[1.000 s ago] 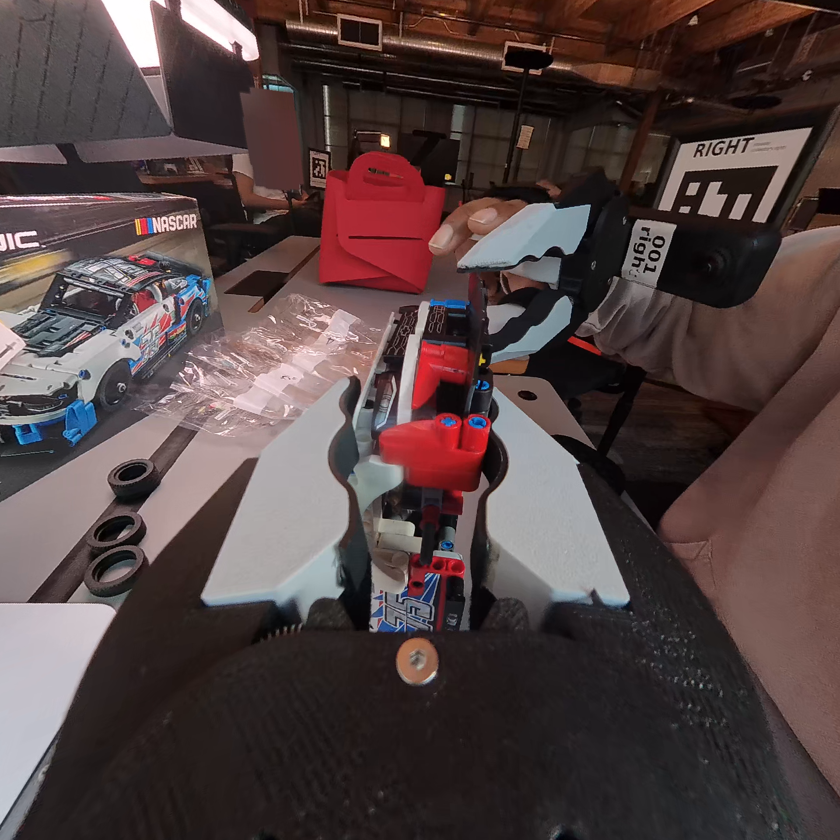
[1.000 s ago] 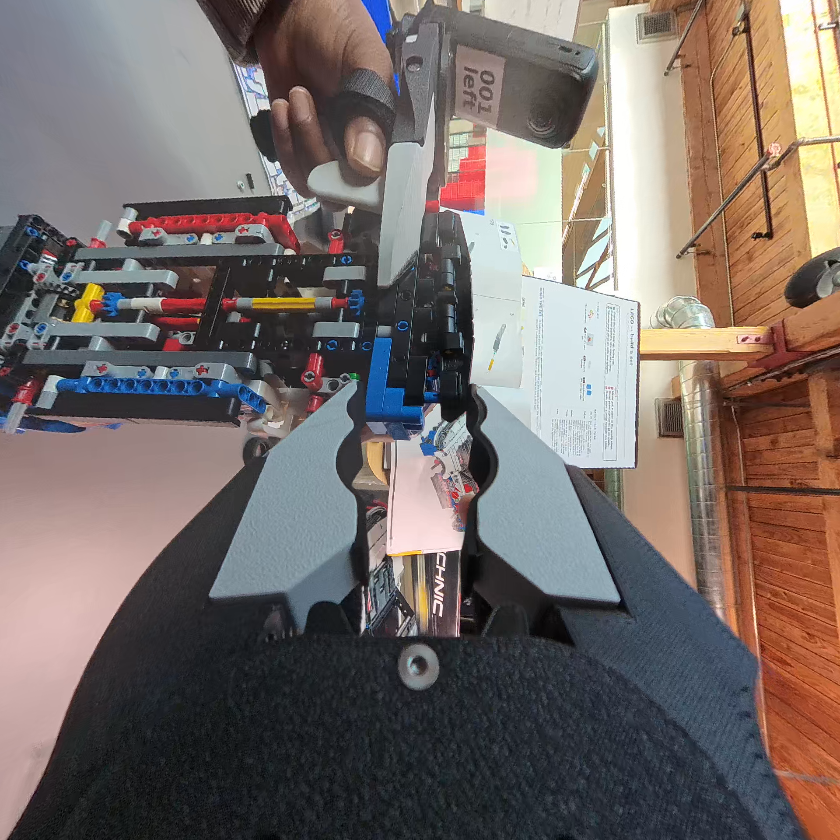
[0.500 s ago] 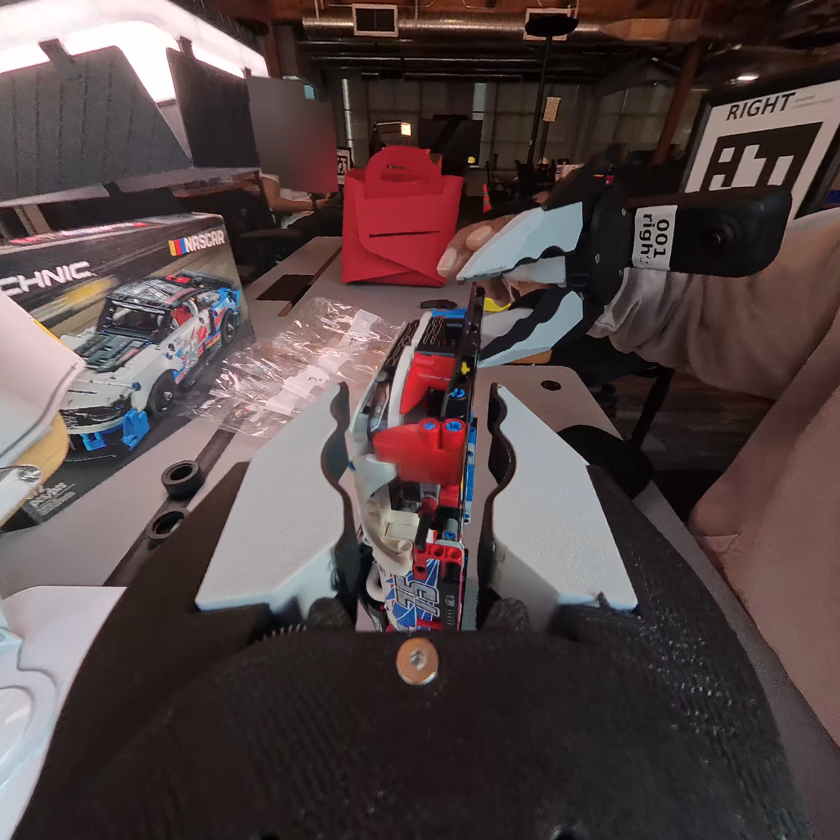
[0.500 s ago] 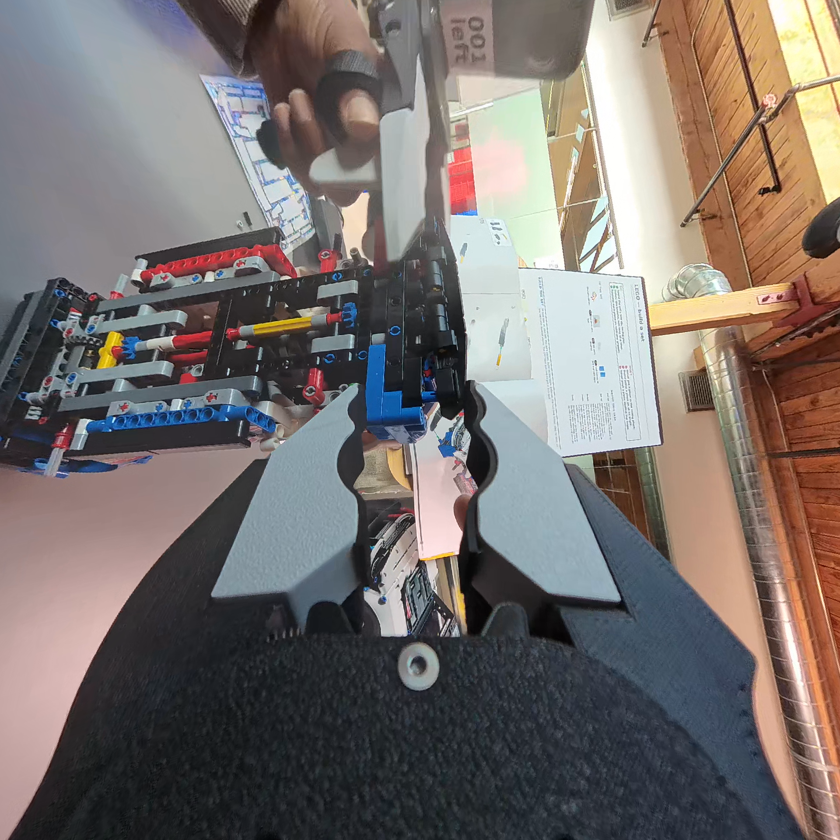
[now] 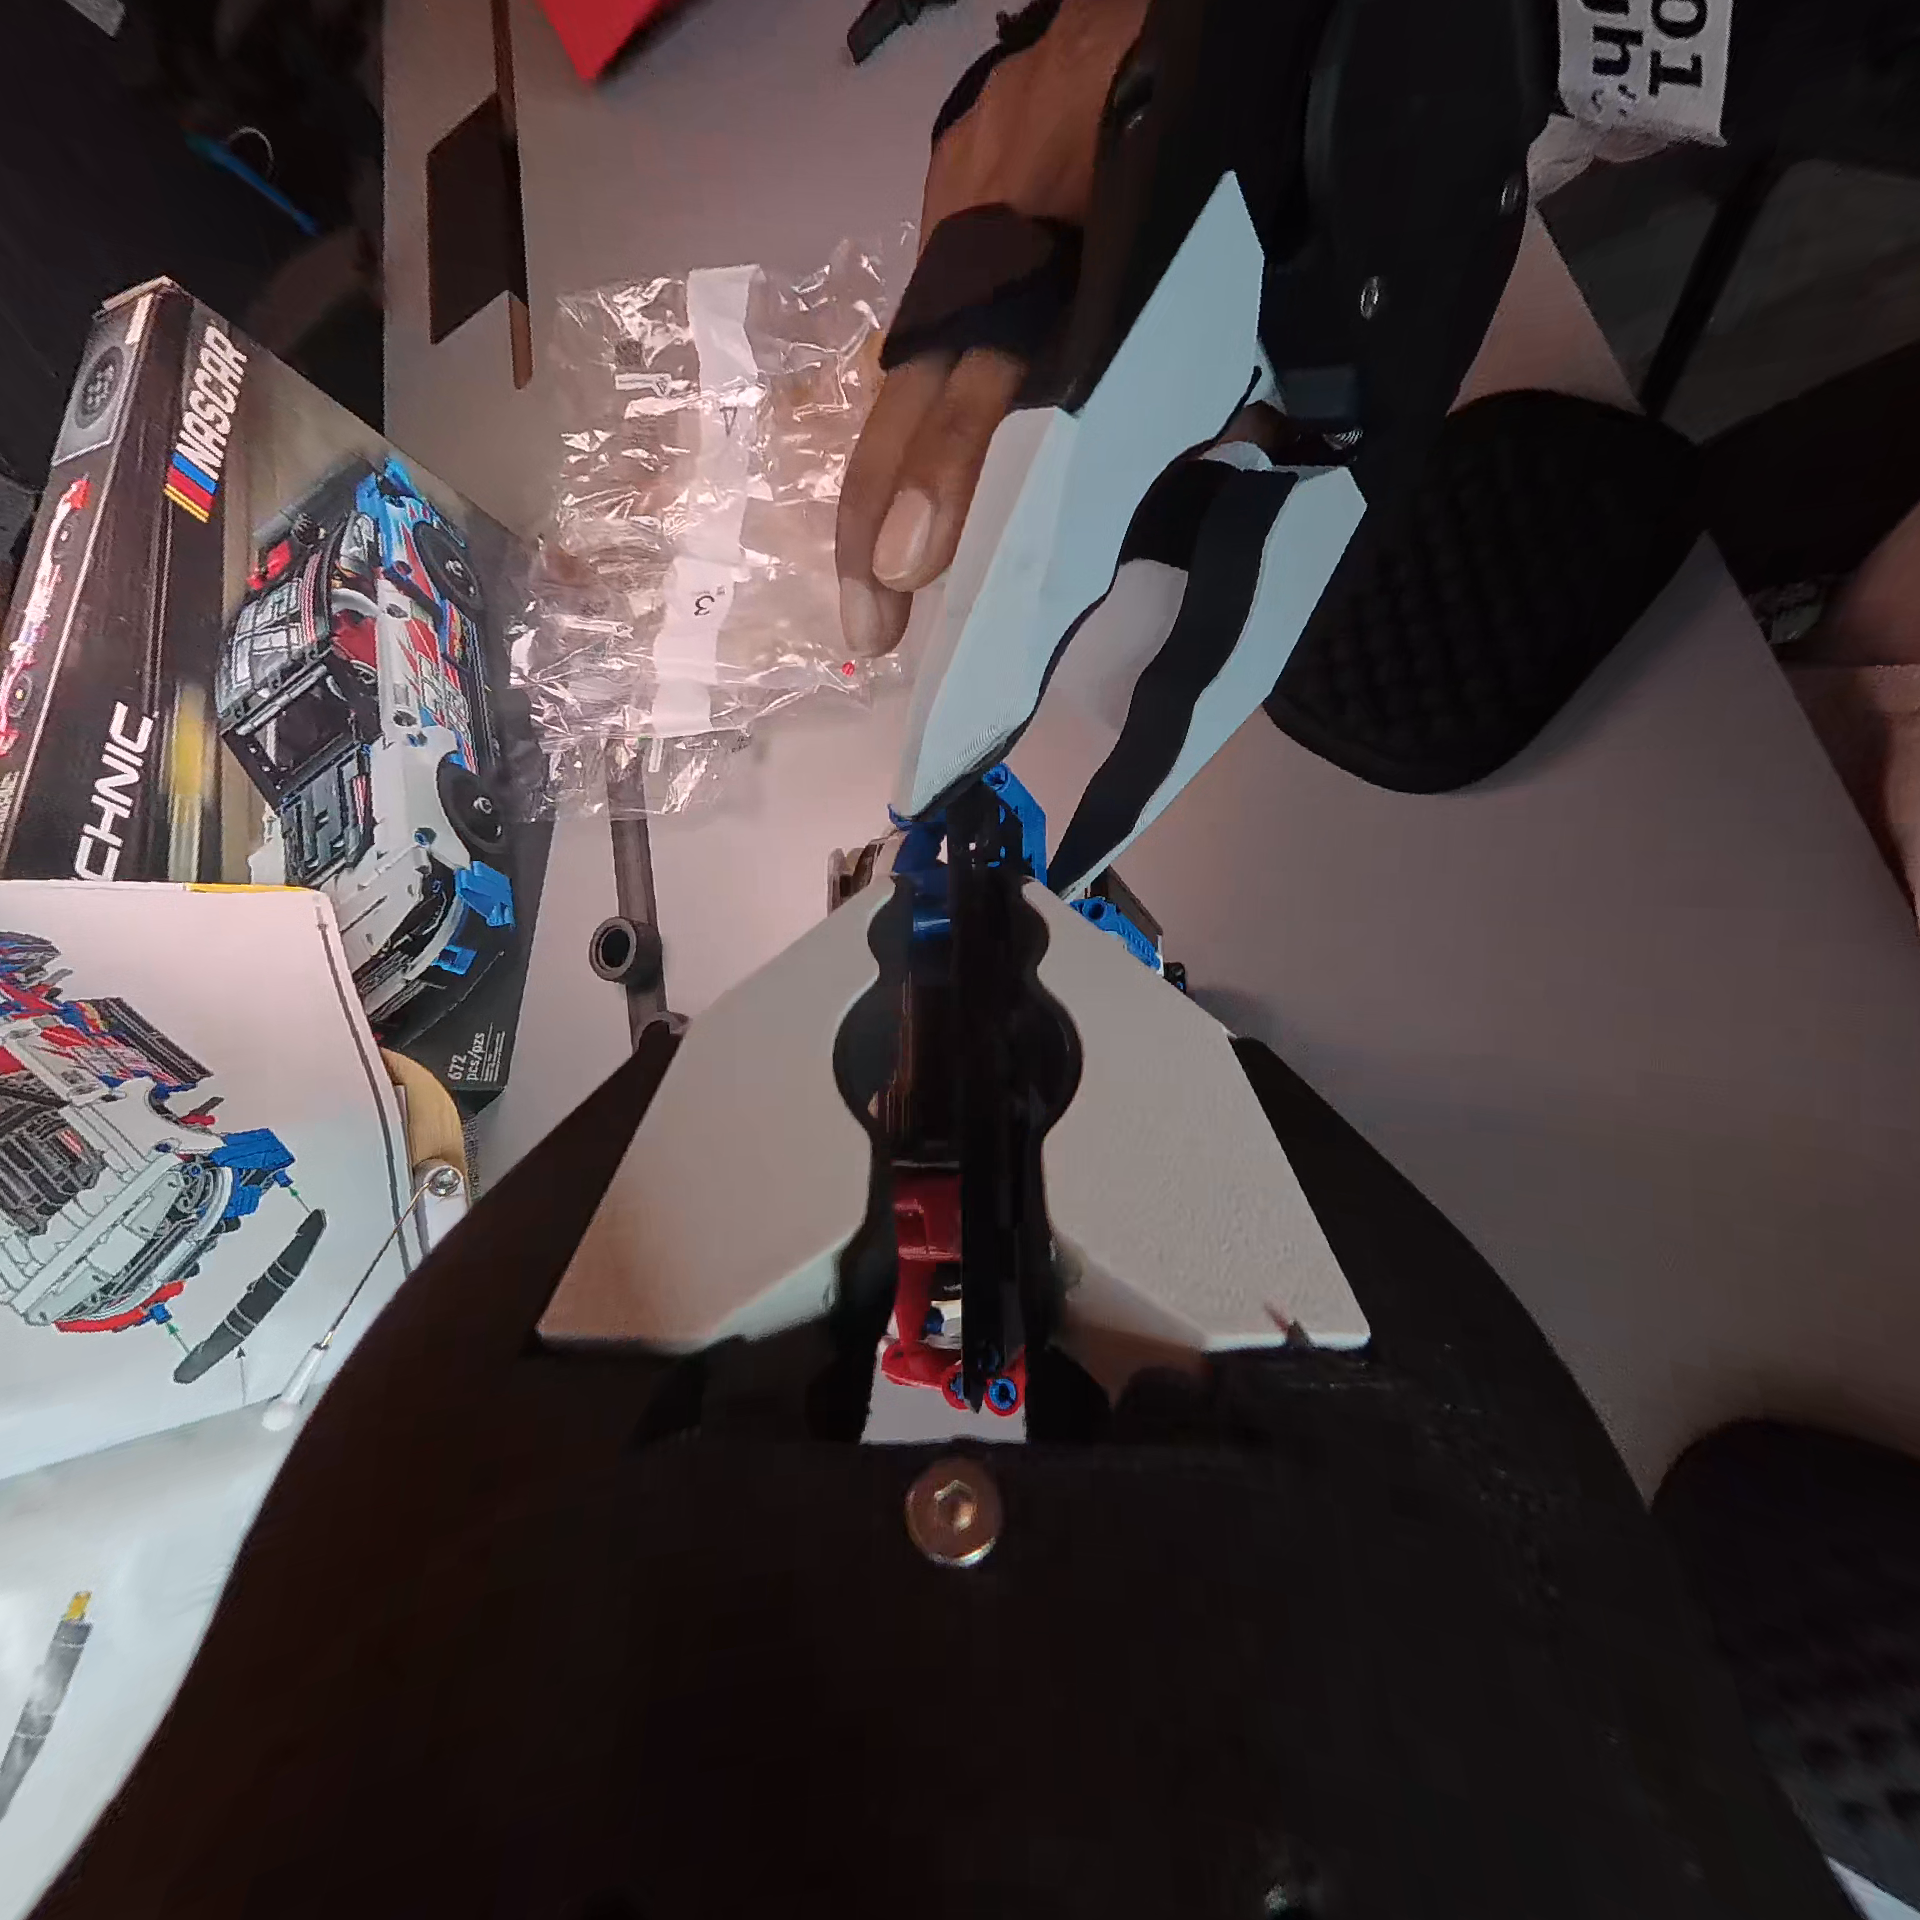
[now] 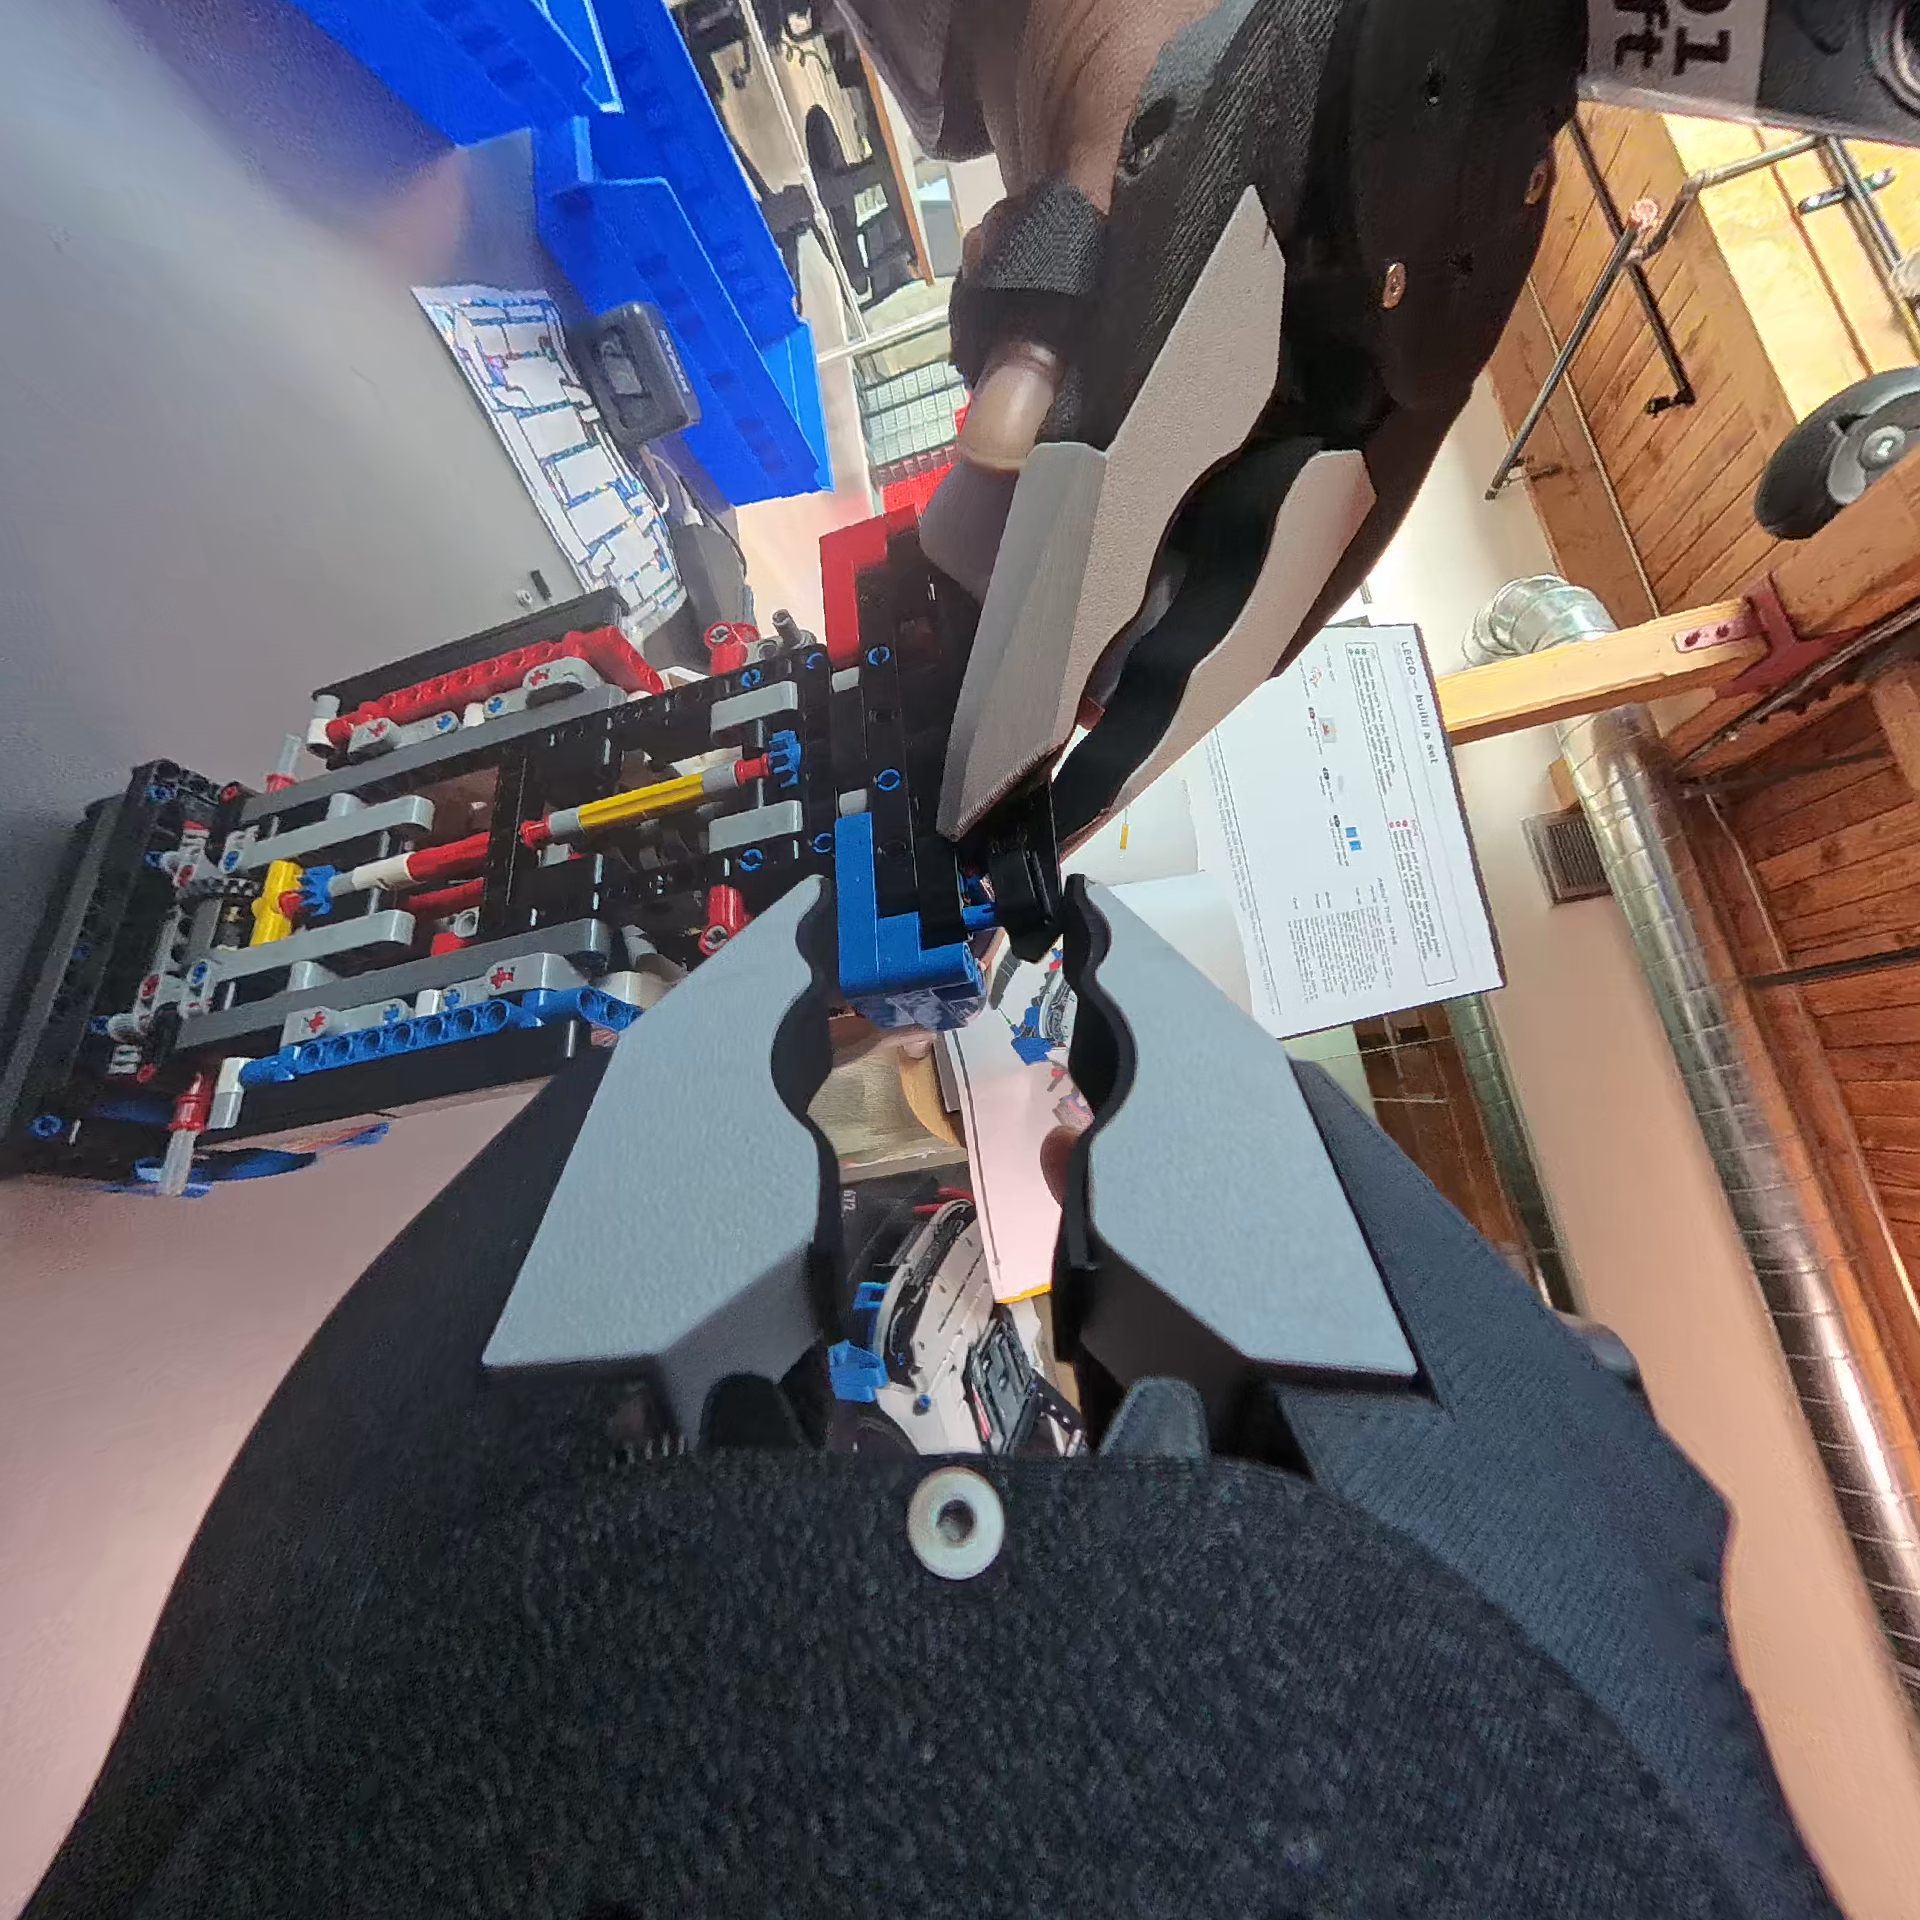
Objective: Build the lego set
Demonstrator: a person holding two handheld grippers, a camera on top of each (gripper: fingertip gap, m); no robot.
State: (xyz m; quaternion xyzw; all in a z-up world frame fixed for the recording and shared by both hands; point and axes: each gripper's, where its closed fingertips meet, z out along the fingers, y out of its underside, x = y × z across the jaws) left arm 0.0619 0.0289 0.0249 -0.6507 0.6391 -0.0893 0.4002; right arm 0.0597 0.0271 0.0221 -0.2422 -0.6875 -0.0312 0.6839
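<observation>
The left gripper (image 5: 956,904) grips the lego car chassis (image 6: 436,862) edge-on, its two pale fingers (image 5: 727,1143) closed narrowly on the black end frame, with a red piece (image 5: 920,1236) showing low in the gap. The chassis is held in the air above the white table (image 5: 1507,1039). The right gripper (image 6: 945,914) stands with its fingers parted around the chassis's blue corner bracket (image 6: 883,935) and a black piece (image 6: 1023,883) beside it — whether the pads press on either cannot be told.

Taking the chassis as landmark: bare tabletop lies open to its right in the left wrist view; to its left sit a loose black tyre (image 5: 621,951), crumpled clear bags (image 5: 707,540), the set's box (image 5: 260,644) and the open instruction booklet (image 5: 156,1143) nearest the camera. A hand (image 5: 935,416) behind the right gripper hangs over the bags.

Against half a second ago, the left wrist camera has tipped from a level look across the room to a steep look down at the table — the chassis, then showing its red and white side, now shows only a thin dark edge. The right gripper has drawn closer to the blue bracket.
</observation>
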